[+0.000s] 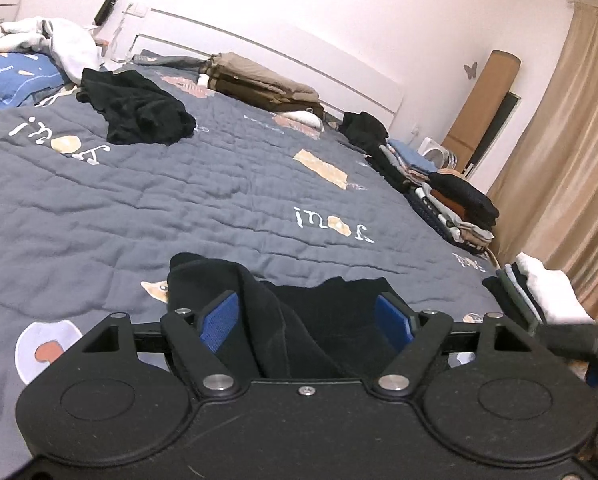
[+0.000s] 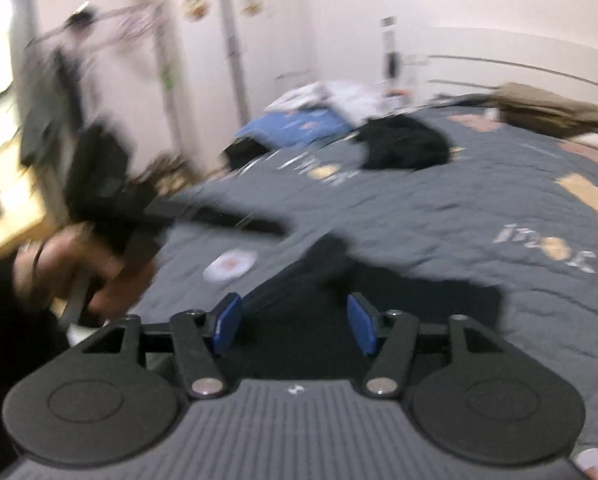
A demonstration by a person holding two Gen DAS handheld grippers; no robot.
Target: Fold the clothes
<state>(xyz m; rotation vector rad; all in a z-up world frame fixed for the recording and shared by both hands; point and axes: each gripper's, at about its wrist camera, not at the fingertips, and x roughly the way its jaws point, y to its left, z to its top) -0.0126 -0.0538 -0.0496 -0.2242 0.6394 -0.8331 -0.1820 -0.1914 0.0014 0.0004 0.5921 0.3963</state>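
The left gripper (image 1: pixel 305 320) stands spread, a black garment (image 1: pixel 283 320) draped loose between its pads at the bed's (image 1: pixel 179 208) near edge, seemingly let go to lie flat. A crumpled black heap (image 1: pixel 135 110) waits toward the far left corner, probably unfolded yet. Folded stacks (image 1: pixel 451 196) line the right edge. The right gripper (image 2: pixel 295 322) is spread over the garment, pinching nothing.

Left tool (image 1: pixel 306 318), right tool (image 2: pixel 295 326): jaws apart.
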